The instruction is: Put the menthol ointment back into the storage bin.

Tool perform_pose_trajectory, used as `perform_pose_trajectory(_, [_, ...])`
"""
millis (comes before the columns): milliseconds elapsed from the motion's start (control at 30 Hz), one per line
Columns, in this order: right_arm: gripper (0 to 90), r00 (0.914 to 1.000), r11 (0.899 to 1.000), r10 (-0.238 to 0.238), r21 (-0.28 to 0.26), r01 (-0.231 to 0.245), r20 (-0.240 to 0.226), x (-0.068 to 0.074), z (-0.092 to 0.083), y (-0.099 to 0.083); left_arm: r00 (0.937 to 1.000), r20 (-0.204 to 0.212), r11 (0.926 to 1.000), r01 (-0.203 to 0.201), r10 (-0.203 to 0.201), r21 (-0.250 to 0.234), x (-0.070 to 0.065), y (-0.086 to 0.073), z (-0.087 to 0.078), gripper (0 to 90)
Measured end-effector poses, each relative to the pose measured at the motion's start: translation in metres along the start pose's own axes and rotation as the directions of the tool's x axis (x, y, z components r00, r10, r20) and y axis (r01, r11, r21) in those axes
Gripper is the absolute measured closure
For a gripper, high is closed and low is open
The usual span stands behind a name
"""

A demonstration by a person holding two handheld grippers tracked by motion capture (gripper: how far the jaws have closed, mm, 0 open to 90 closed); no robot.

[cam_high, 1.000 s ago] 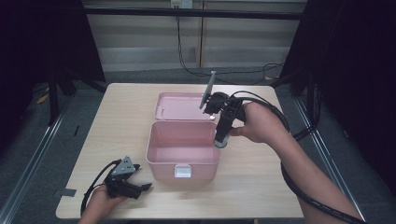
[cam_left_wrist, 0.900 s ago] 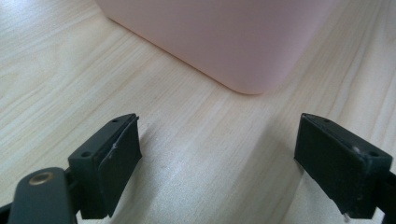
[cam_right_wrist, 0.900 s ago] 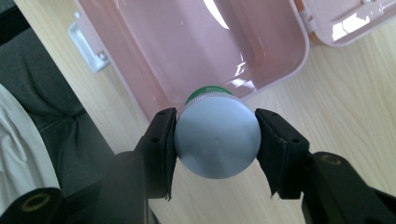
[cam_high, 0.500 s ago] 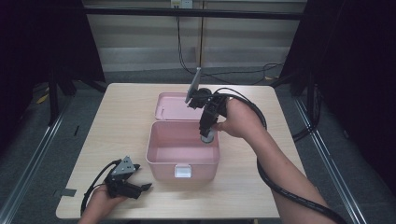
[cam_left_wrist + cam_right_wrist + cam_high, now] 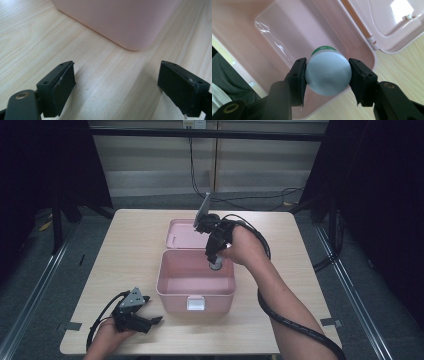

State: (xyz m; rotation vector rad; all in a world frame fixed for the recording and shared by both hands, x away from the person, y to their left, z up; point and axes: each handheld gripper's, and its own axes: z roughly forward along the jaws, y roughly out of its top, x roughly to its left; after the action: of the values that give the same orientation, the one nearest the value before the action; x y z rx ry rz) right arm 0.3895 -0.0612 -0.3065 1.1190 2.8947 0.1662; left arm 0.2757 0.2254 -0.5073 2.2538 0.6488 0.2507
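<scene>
A pink plastic box (image 5: 196,290) stands open at mid-table, its lid (image 5: 182,233) laid flat behind it. My right gripper (image 5: 216,262) points down over the box's right rear part, shut on a round can (image 5: 327,73) with a pale grey end and a green band. In the right gripper view the can hangs above the bare pink box floor (image 5: 287,35). My left gripper (image 5: 150,321) rests on the table near the front left, open with nothing between its jaws. In the left gripper view a rounded corner of the box (image 5: 120,22) lies just ahead.
The wooden table (image 5: 125,255) has bare surface to the left and right of the box. A white latch (image 5: 195,303) sits on the box's front wall. Black cables trail from both grippers. Dark stands and metal rails flank the table on the floor.
My right gripper has moved left and down with the can, from beside the box's right rim to over its inside. The left gripper has stayed put.
</scene>
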Motion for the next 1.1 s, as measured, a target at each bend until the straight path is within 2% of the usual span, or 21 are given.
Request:
perform_pose_trajectory(300, [50.6, 0.9972, 0.997, 0.075, -0.003, -0.075, 0.003, -0.003, 0.015, 0.007, 1.0, 0.0, 1.0, 0.0, 0.0, 0.0, 0.0, 0.0, 0.0, 13.8])
perform_pose_trajectory(667, [50.6, 0.9934, 0.993, 0.115, 0.002, -0.115, 0.002, -0.003, 0.031, 0.017, 1.0, 0.003, 1.0, -0.001, 0.001, -0.001, 0.0, 0.0, 0.0, 13.8])
perform_pose_trajectory(767, [50.6, 0.9904, 0.99, 0.138, 0.001, -0.138, 0.002, -0.004, 0.035, 0.019, 1.0, 0.003, 1.0, -0.001, 0.001, -0.001, 0.0, 0.0, 0.0, 13.8])
perform_pose_trajectory(1100, [50.7, 0.9868, 0.987, 0.162, 0.017, -0.162, 0.0, -0.007, 0.052, 0.023, 1.0, -0.002, 1.0, -0.003, 0.003, 0.002, 0.0, 0.0, 0.0, 13.8])
